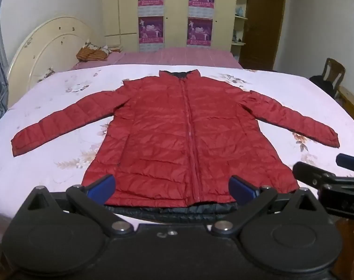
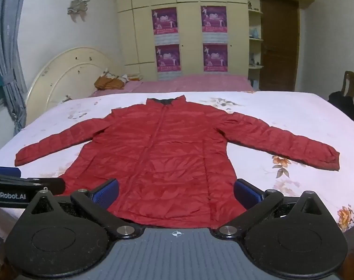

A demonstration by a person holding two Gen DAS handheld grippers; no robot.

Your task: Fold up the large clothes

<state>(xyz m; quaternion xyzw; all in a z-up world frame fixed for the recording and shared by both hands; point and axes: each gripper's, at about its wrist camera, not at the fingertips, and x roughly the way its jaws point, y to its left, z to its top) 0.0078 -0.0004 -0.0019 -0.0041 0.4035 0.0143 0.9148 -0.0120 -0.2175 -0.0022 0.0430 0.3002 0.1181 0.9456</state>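
Both the left gripper (image 1: 171,187) and the right gripper (image 2: 175,192) hover with jaws spread wide, empty, above the red puffer jacket's (image 1: 177,135) hem.

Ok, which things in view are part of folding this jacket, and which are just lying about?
For the job:
red jacket, spread flat and zipped
floral bed cover under it
left gripper, open
right gripper, open

Lying about:
orange bundle by the headboard
pink bed behind
wooden chair
dark bag on the chair

jacket (image 1: 167,126): red quilted cloth, slight sheen | bedsheet (image 1: 60,98): matt floral cloth | headboard (image 2: 67,77): cream, possibly painted wood
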